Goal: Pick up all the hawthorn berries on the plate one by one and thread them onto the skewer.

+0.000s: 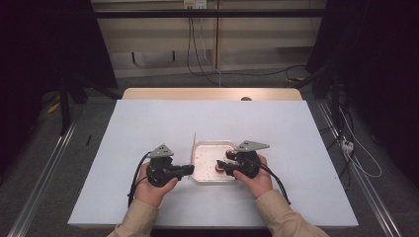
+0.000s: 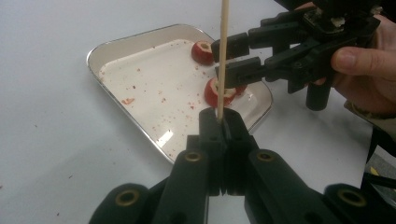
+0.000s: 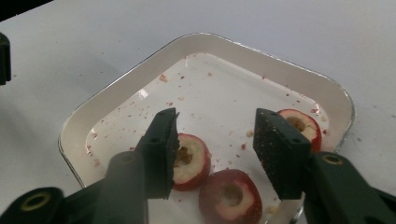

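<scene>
One white table [image 1: 148, 123] carried everything, and on it sat one shallow tray [image 3: 210, 44] speckled with red crumbs. Two grippers worked at it, one in each hand. The left gripper [image 2: 219, 123] was clamped tight on a single thin wooden skewer [image 2: 223, 56], which stood upright just beside the tray's left edge. The right gripper [image 3: 215, 140] hovered over the tray's near right part with its jaws part open; one fruit piece [image 3: 189, 161] lay against the inner face of one jaw and clear of the other, so nothing was gripped.

The right gripper view showed three cored red fruit pieces: that one, a second [image 3: 231, 196] just beside it and nearer the camera, and a third [image 3: 301, 126] beyond the other jaw near the tray's rim. The left gripper view showed two pieces, the skewer crossing in front of the nearer one. In the high view, the right gripper covered most of the fruit.
</scene>
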`<state>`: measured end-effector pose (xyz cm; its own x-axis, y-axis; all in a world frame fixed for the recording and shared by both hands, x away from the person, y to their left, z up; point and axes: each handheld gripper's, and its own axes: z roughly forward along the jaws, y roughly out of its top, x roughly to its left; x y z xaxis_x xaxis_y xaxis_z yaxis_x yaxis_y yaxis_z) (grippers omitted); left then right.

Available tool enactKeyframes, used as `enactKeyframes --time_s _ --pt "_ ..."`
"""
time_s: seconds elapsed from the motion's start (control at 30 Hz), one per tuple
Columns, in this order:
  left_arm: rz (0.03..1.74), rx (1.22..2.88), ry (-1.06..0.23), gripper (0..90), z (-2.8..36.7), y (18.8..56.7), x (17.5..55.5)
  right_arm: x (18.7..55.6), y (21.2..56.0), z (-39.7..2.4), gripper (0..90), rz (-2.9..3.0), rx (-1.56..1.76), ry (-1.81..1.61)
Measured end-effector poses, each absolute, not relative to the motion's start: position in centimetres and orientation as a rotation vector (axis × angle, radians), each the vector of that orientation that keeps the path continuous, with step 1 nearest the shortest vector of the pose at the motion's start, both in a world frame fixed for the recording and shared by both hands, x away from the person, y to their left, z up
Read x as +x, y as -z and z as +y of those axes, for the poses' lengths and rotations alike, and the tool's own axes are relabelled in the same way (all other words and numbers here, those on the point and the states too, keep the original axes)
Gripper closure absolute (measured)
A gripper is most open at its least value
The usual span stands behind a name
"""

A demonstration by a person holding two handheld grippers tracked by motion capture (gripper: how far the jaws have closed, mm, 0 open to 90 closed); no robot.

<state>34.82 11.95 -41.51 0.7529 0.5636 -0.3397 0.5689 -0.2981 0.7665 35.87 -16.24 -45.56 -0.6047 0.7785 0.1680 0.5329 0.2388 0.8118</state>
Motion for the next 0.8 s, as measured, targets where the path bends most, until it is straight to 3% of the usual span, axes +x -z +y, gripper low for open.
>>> enactKeyframes --time_s 0.47,0.8 --pt "0.851 1.973 0.006 89.0 11.83 41.49 34.87 35.66 45.93 -15.72 62.4 2.279 1.229 -1.341" --pt "0.847 1.976 0.008 89.0 11.79 41.40 34.84 35.37 46.19 -15.33 62.4 2.313 1.240 -1.356"
